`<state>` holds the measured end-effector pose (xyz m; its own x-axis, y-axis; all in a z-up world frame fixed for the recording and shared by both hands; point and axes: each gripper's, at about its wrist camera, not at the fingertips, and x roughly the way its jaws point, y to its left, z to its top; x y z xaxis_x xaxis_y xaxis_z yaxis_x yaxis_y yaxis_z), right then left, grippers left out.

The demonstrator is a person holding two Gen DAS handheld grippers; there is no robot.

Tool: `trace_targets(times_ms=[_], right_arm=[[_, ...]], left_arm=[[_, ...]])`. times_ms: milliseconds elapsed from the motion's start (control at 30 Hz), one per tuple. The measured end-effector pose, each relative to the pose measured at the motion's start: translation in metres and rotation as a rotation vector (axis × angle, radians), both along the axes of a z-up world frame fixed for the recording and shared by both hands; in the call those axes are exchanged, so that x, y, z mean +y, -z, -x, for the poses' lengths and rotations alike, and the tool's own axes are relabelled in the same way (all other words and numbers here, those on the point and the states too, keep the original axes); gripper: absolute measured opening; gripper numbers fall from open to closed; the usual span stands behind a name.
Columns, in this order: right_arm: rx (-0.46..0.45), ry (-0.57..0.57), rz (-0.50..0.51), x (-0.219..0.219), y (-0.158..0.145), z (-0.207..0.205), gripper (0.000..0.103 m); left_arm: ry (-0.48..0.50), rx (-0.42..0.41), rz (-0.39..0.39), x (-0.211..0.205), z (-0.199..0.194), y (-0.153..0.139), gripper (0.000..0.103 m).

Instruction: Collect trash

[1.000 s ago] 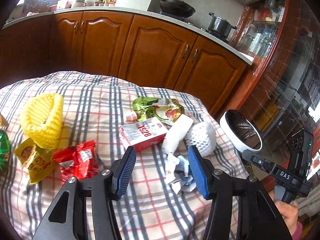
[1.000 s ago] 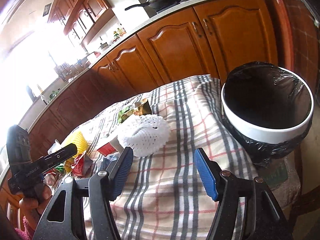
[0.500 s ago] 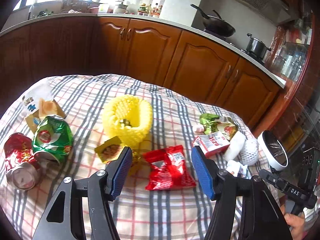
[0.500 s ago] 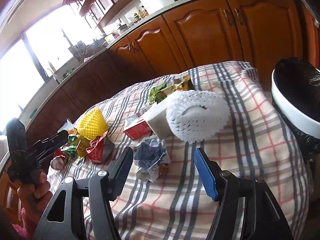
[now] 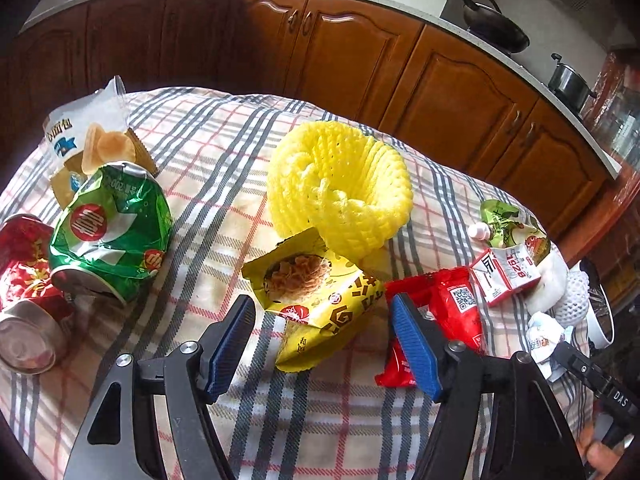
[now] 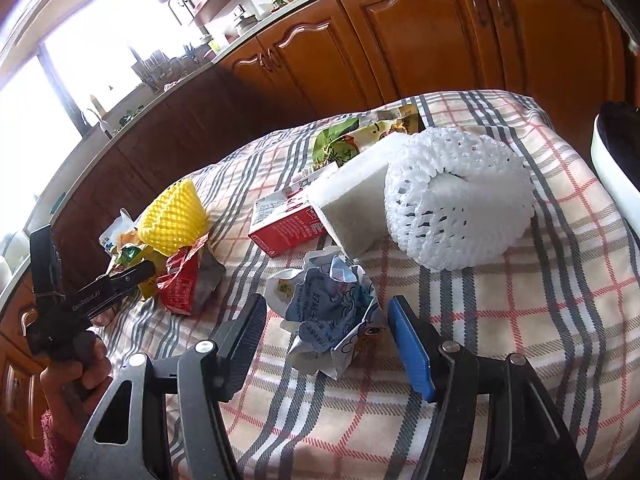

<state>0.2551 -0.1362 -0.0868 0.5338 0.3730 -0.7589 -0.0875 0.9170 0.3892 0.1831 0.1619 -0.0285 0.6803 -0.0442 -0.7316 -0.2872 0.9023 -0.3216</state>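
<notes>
Fingers (image 5: 234,344) of the left gripper (image 5: 322,346) are opening, nothing pinched, now framing the yellow packet (image 5: 316,300) where a second ago they faced the carton (image 5: 506,276). Right gripper (image 6: 326,344) gapes too, released, swung from the bin (image 6: 612,172) to straddle the paper wad (image 6: 330,308). Both look set to grab; all the trash still lies on the cloth (image 6: 520,320)

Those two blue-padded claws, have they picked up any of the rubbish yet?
No. The left gripper, jaws opening, frames a yellow snack packet; the right gripper frames crumpled paper. Neither touches it.
</notes>
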Motion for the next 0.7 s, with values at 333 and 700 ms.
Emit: trace_targets(times_ms=[333,700], right_arm=[[-0.039,-0.029,0.027,0.006,-0.006,0.006,0.036],[-0.11,-0.021,0.001,-0.011,-0.034,0.031,0.035]], left_arm=[[0.042,-0.039,0.017,0.006,0.002,0.001,0.032],[0.195,-0.173,-0.039,-0.039,0.039,-0.053,0.031]])
